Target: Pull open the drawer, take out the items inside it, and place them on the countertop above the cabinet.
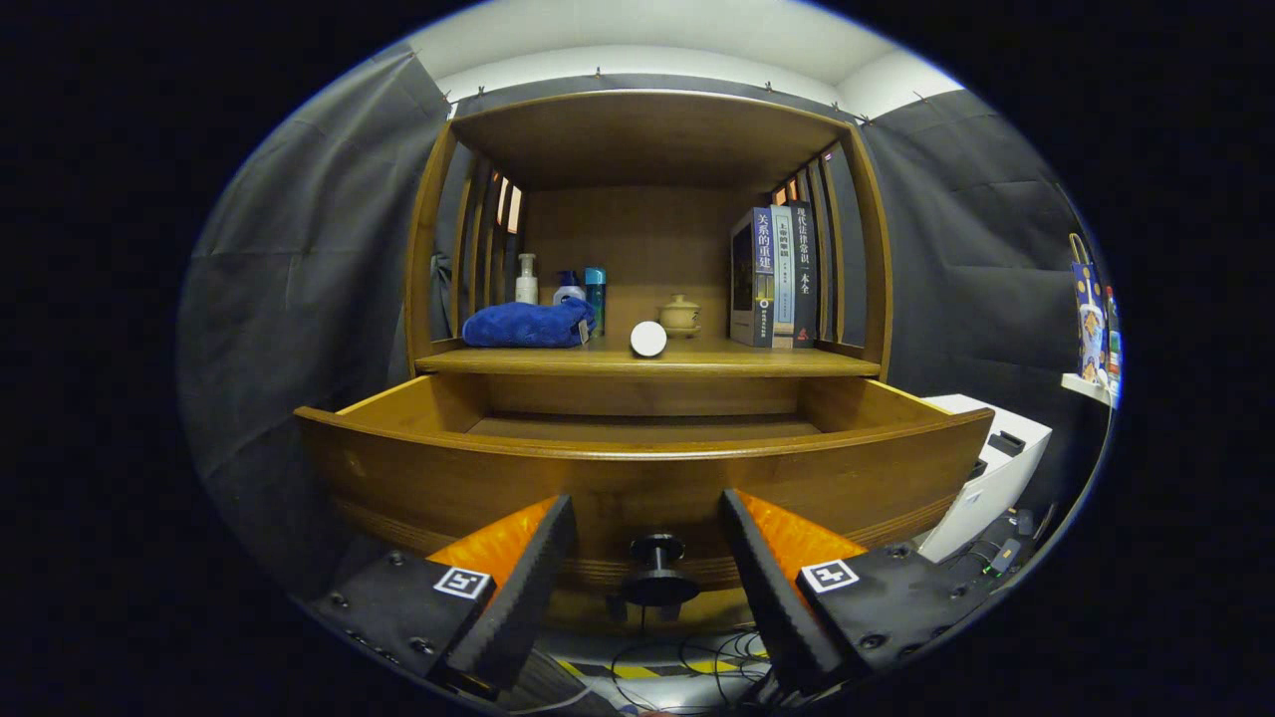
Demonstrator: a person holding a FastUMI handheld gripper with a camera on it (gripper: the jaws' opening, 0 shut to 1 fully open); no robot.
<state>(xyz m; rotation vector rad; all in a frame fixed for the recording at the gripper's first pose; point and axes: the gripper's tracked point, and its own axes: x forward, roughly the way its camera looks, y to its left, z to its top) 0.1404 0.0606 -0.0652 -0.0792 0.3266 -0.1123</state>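
Wooden drawer [637, 478] sits pulled out right ahead of your gripper [647, 513], jaws released wide, its knob [654, 578] between them untouched.

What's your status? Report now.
Tongs open, astride drawer knob, not touching. Drawer pulled out. Nothing in the way.

Dim booth, lit from above; the shelf [647, 356] is brighter, the drawer [637, 478] front shadowed. Fisheye bends edges; focus sharp.
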